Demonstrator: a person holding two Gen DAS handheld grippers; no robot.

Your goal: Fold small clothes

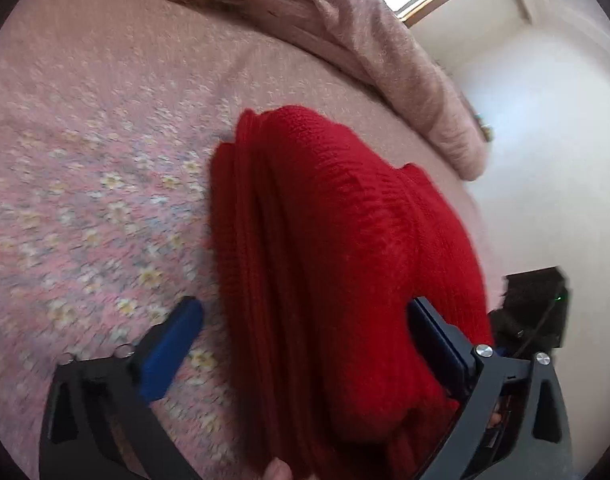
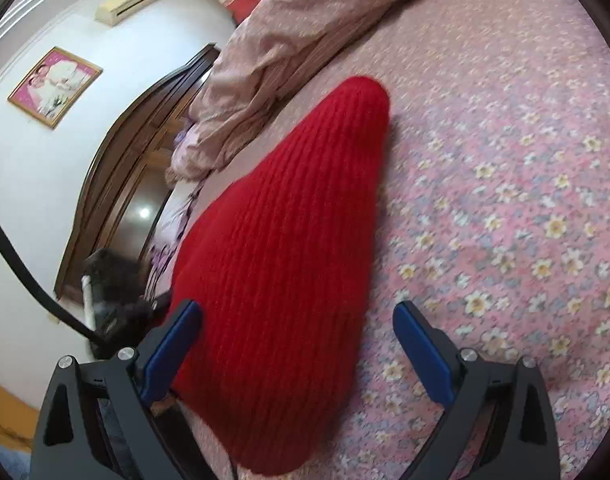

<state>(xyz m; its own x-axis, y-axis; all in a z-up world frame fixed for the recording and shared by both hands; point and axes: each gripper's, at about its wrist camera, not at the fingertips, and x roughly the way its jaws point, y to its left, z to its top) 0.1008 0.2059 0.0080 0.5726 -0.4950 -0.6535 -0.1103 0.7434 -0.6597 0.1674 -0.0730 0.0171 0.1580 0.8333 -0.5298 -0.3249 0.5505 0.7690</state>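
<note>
Blue pads on the left gripper point(image 1: 305, 330) stand spread wide, with the folded red knit sweater point(image 1: 329, 240) lying between them and running on ahead, its stacked edges toward the left pad. Same deal for the right gripper point(image 2: 297, 330): spread wide, gripping nothing, sweater hugging its left pad. Flowery pink bedspread point(image 2: 505, 200) has lots of bare room right of it; rumpled pink blanket point(image 2: 273, 60) sits beyond.

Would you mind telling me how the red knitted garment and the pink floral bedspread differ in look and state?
The red knitted garment is plain, solid red with ribbed knit; the pink floral bedspread is printed with small pale flowers. The garment lies folded in layers, stacked edges showing in the left wrist view; the bedspread lies spread flat beneath it. Both are soft fabric.
</note>
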